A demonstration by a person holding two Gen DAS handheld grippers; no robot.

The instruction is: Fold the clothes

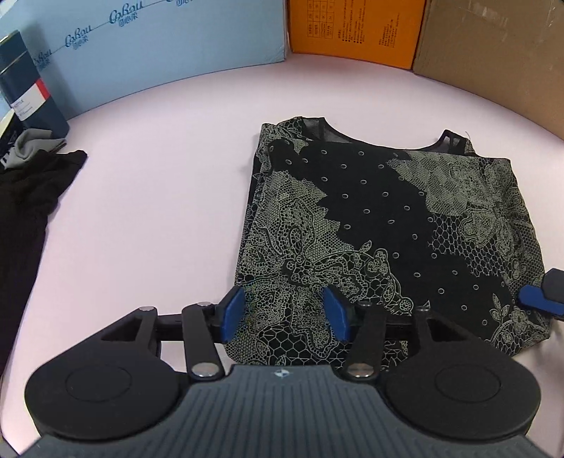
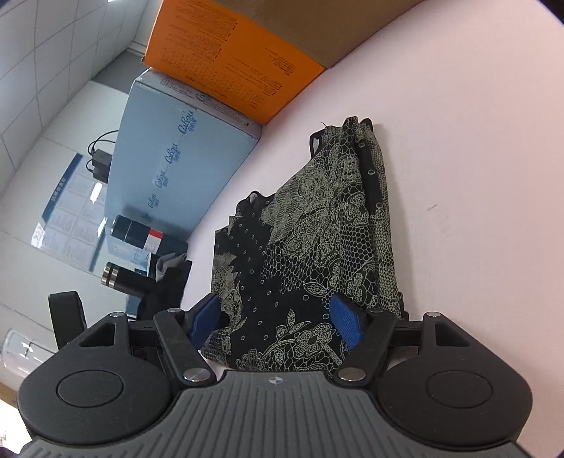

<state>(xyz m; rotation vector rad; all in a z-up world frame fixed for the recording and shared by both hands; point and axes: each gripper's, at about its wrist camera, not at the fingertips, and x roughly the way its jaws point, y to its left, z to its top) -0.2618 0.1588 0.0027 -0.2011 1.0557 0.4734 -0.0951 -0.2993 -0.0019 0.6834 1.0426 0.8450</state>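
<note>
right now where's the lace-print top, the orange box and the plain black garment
lace-print top (image 1: 384,225), left wrist view, dotted black middle
orange box (image 1: 356,31), left wrist view, printed front face
plain black garment (image 1: 24,197), left wrist view, its middle

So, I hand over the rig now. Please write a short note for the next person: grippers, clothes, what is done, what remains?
Left gripper: open, over the near edge of the lace-print top, nothing pinched.
Right gripper: open, over the same top's near right corner, nothing pinched.
Top: folded into a rectangle, flat on the pink table, neckline away from you.
Black garment: unfolded at the left edge.
Left: perhaps a further fold on the top, then the black garment.
</note>
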